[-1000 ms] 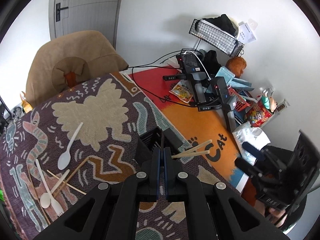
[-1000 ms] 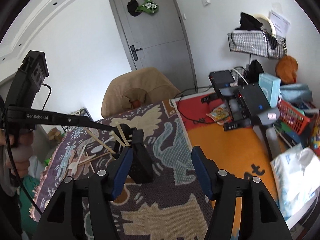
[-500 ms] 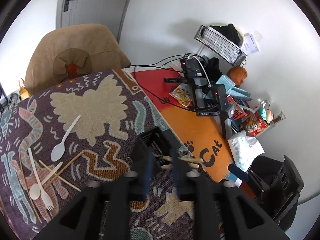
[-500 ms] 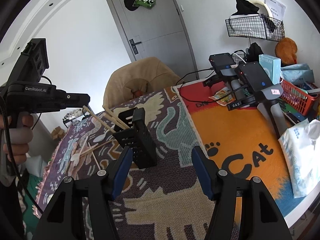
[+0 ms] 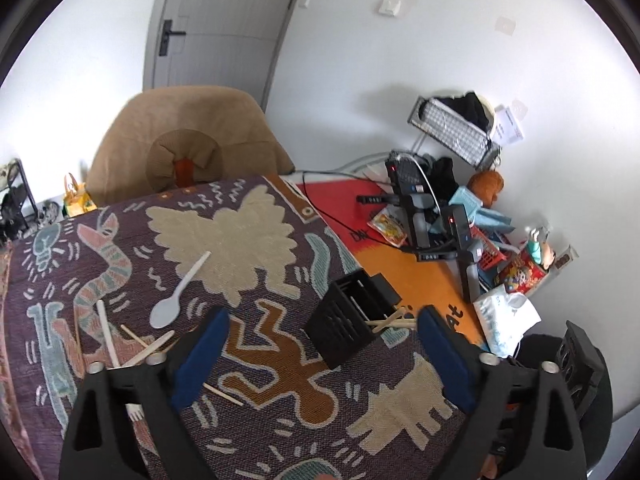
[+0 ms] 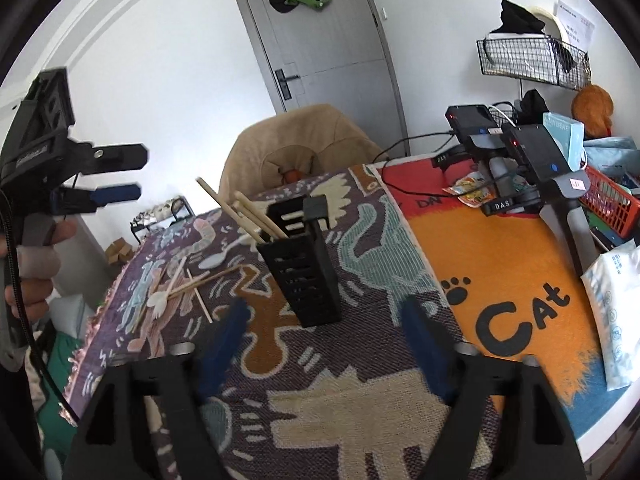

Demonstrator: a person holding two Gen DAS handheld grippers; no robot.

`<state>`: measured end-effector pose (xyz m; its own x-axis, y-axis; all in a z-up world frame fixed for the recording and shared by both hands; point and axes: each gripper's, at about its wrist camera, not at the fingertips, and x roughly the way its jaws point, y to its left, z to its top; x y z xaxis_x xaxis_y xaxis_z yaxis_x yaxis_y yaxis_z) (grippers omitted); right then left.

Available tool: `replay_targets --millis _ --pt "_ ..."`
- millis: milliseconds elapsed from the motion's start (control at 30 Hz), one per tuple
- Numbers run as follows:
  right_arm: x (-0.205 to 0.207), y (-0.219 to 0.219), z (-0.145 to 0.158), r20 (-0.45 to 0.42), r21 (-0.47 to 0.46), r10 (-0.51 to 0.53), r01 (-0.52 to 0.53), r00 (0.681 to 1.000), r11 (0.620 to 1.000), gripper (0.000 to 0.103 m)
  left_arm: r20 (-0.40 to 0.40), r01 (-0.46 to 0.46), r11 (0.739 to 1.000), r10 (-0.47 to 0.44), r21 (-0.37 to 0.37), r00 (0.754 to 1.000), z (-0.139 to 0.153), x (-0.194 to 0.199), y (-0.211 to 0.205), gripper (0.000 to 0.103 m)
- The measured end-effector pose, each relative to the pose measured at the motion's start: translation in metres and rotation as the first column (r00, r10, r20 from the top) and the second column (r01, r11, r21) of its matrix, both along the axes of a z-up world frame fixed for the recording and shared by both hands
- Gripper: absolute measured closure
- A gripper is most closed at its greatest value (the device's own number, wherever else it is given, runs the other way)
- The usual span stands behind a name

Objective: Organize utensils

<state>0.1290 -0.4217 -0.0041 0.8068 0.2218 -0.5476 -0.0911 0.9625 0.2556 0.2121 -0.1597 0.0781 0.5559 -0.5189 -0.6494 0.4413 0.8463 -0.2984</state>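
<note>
A black slotted utensil holder [image 5: 344, 320] [image 6: 304, 268] stands upright on the patterned cloth, with wooden chopsticks [image 5: 392, 320] [image 6: 248, 212] leaning out of it. My left gripper [image 5: 322, 314] [image 6: 136, 176] hangs a little back from the holder, its jaws opening with nothing between them. My right gripper [image 6: 324, 304] faces the holder's base from close by, its jaws also opening and its pads off the holder. On the cloth lie a white spoon [image 5: 180, 292] [image 6: 218, 258], a white fork [image 6: 158, 300] and loose chopsticks [image 5: 152, 346] [image 6: 200, 280].
A tan padded chair [image 5: 188, 144] stands behind the table. An orange cat mat [image 6: 500, 280] covers the right side. On it are black devices with cables [image 6: 520, 148], a red basket [image 6: 608, 200] and a white packet [image 6: 616, 312]. A wire basket [image 6: 532, 60] hangs on the wall.
My left gripper let go of the chopsticks, which now rest in the holder, opened wide and drew back. My right gripper's jaws widened and it moved closer to the holder.
</note>
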Motion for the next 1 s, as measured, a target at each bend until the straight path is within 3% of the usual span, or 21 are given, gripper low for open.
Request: replay_targets --millis 100,300,667,767,900,1000 --pt "0.000 0.008 0.002 0.010 0.020 0.033 -0.034 0.999 0.999 0.000 0.040 -0.020 0.999 0.021 -0.029 0.999 0.001 -0.008 0.012 0.000" --pt "0.000 0.021 0.000 0.012 0.013 0.035 -0.035 0.999 0.999 0.000 0.059 -0.036 0.998 0.039 -0.058 0.997 -0.010 -0.020 0.037 0.000" --pt "0.001 0.054 -0.010 0.028 -0.028 0.059 -0.058 0.998 0.998 0.000 0.205 -0.143 0.988 0.129 0.058 0.970 -0.030 -0.060 0.075 0.000" --pt "0.002 0.064 -0.014 0.033 -0.051 0.066 -0.065 0.997 0.997 0.000 0.217 -0.189 0.982 0.180 0.019 0.959 -0.036 -0.067 0.095 0.000" --pt "0.007 0.077 -0.021 0.005 -0.051 0.109 -0.108 0.994 0.993 0.013 0.227 -0.238 0.971 0.234 -0.011 0.945 -0.041 -0.074 0.118 0.004" --pt "0.013 0.089 -0.029 -0.018 -0.053 0.137 -0.138 0.990 0.989 0.016 0.216 -0.275 0.961 0.268 0.005 0.939 -0.047 -0.075 0.129 0.011"
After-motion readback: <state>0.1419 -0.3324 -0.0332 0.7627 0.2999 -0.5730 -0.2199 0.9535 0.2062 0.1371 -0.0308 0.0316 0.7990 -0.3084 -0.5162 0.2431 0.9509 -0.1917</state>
